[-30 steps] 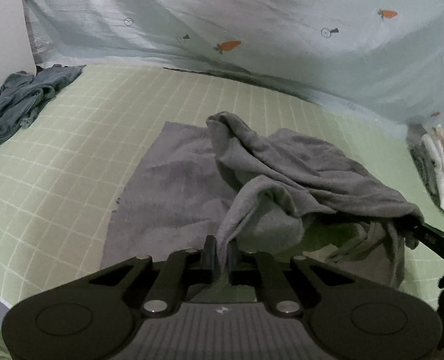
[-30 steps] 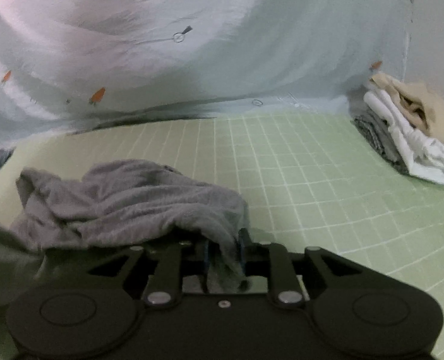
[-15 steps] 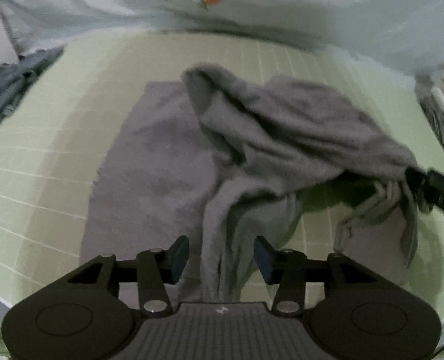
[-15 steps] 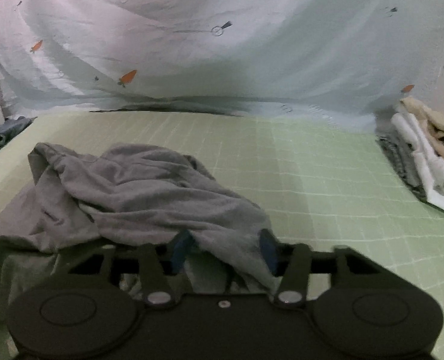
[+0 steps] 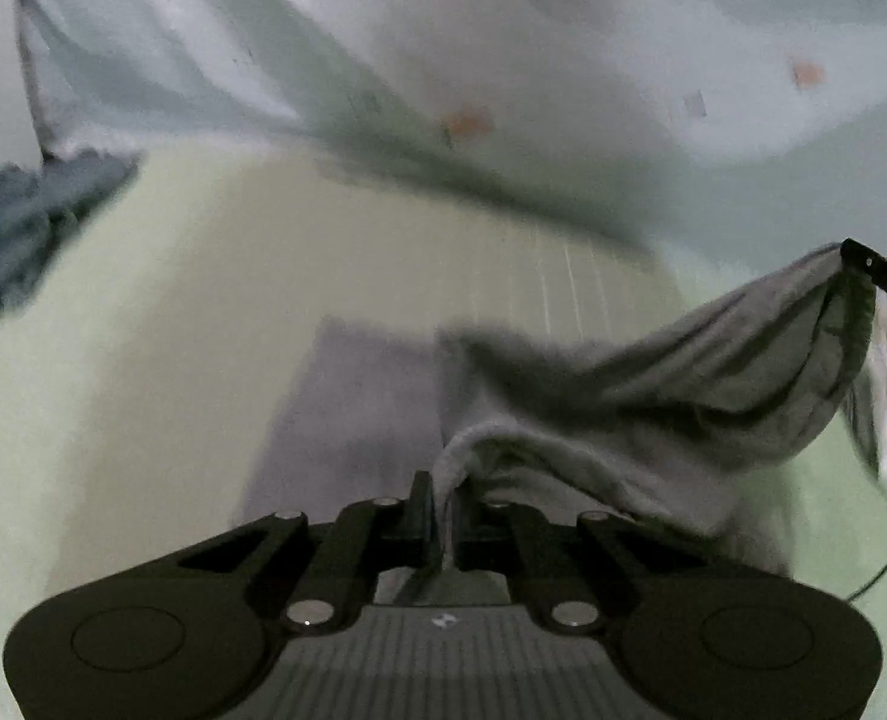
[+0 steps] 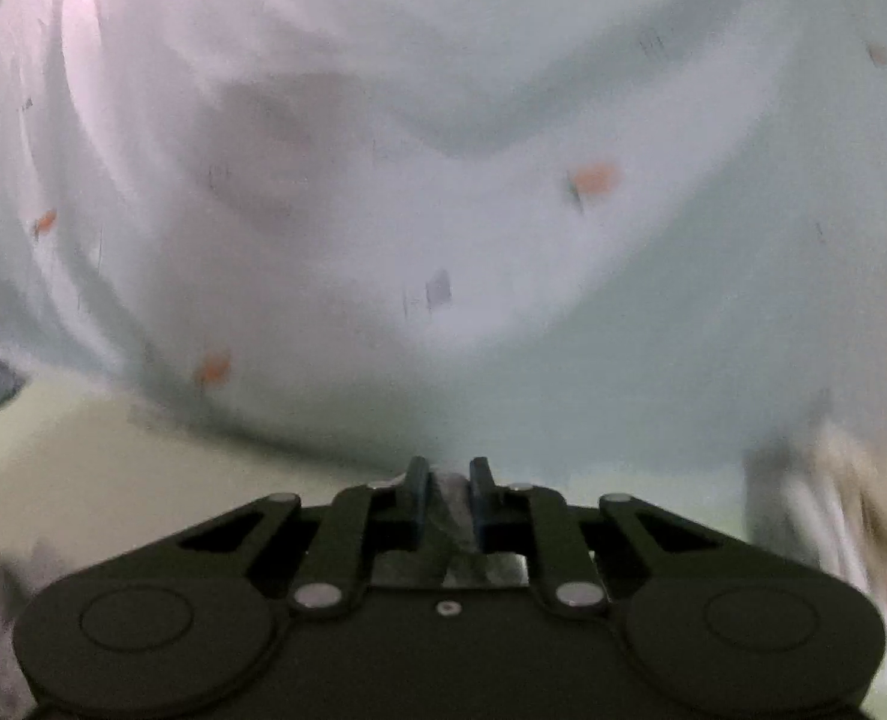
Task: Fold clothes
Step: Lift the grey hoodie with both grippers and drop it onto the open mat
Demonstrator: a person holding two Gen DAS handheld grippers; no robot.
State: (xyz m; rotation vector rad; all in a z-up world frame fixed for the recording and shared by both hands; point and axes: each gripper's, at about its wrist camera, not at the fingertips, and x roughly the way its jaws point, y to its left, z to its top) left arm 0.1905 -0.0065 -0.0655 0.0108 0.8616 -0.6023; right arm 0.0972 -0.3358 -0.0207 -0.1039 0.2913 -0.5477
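Note:
A grey garment (image 5: 653,384) lies partly flat on the green checked bed sheet (image 5: 143,360) and is lifted at two places. My left gripper (image 5: 443,492) is shut on a fold of it near the front. My right gripper (image 6: 448,483) is shut on another fold of grey cloth (image 6: 450,501); in the left wrist view its finger (image 5: 881,282) holds the garment's raised right end high at the right edge. The cloth hangs stretched between the two grippers. Both views are blurred by motion.
A pale blue sheet with carrot prints (image 6: 443,180) hangs behind the bed. A dark blue-grey heap of clothes (image 5: 17,228) lies at the far left. A stack of folded light clothes (image 6: 845,510) sits at the right.
Both grippers, open half a second ago, have shut on the grey garment again. The right one has lifted its end up high; both views now tilt up toward the hanging sheet.

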